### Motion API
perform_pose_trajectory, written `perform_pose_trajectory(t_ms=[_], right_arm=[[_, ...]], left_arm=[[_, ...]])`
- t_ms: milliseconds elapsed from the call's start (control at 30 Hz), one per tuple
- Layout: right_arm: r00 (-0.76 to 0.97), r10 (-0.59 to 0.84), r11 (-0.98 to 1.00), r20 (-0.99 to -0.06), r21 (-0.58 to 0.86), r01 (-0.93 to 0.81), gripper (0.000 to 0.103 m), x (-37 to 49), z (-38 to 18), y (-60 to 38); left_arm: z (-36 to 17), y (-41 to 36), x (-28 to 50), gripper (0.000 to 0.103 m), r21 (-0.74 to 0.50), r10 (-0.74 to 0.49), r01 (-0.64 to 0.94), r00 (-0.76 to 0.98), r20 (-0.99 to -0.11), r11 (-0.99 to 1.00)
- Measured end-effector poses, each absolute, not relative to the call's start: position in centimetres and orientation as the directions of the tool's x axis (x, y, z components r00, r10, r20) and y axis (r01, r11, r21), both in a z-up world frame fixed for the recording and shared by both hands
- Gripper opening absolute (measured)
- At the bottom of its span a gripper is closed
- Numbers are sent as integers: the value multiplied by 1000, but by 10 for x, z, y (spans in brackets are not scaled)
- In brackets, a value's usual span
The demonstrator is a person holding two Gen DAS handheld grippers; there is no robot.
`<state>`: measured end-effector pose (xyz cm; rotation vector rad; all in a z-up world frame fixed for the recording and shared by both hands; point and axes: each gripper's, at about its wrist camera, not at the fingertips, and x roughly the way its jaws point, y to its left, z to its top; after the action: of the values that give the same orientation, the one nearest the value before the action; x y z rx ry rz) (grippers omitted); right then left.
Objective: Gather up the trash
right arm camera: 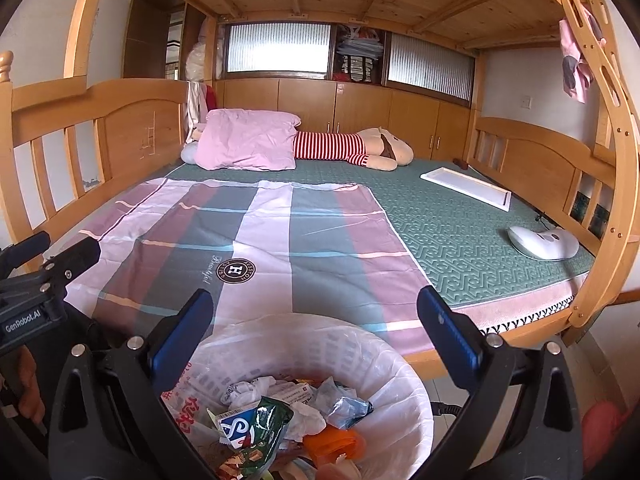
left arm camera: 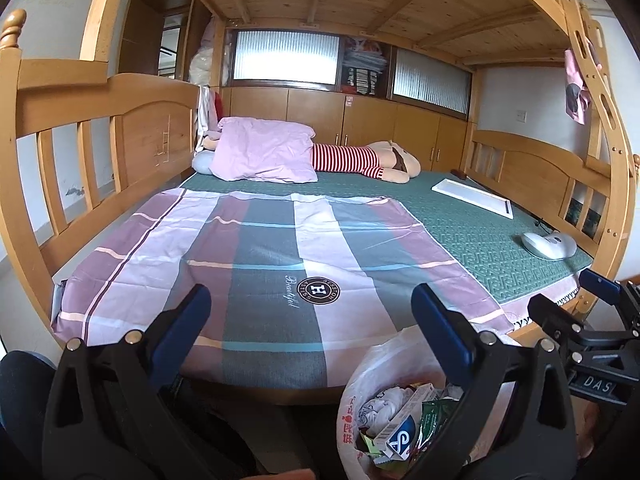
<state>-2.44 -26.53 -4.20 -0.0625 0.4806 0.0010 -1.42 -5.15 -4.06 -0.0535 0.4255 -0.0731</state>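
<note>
1. Wooden bunk bed (right arm camera: pixel 120 120): you are facing its lower bunk, and as far as both views show, no loose rubbish lies on it. What is there looks like belongings, not trash.
2. The plaid sheet (right arm camera: pixel 256 240) lies spread flat over the green mat (right arm camera: pixel 460 232) with nothing on it, so that stretch looks done.
3. At the far end lie a pink pillow (right arm camera: pixel 248 140) and a striped plush toy (right arm camera: pixel 360 148); a white tray (right arm camera: pixel 464 188) and a white rounded gadget (right arm camera: pixel 544 242) sit near the right rail. Leave them unless you judge otherwise.
4. The lined trash basket (right arm camera: pixel 400 364) stands on the floor just in front of the bed. The trash in it (right arm camera: pixel 280 412), wrappers, crumpled tissue, a small carton and a green packet, is where it belongs.
5. Your right tool (right arm camera: pixel 316 332) hangs over the basket, its fingers spread fully wide, gripping nothing.
6. Your left tool (left arm camera: pixel 308 320) is equally wide and empty, poised over the bed's near edge beside the basket.
7. Judging by this, collecting here looks close to finished; the floor and the rest of the room are mostly out of view, so I cannot tell what remains there.
</note>
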Motion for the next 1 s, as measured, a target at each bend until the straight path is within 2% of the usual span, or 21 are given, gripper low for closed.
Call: perform_pose_trajectory(t_ms=[1000], right_arm=[[884,-16,998,-468,-55,-12,100,-21,-45,-265]], left_arm=[[-43,-59,-14,100,-49,-93,79,901,-425,996]])
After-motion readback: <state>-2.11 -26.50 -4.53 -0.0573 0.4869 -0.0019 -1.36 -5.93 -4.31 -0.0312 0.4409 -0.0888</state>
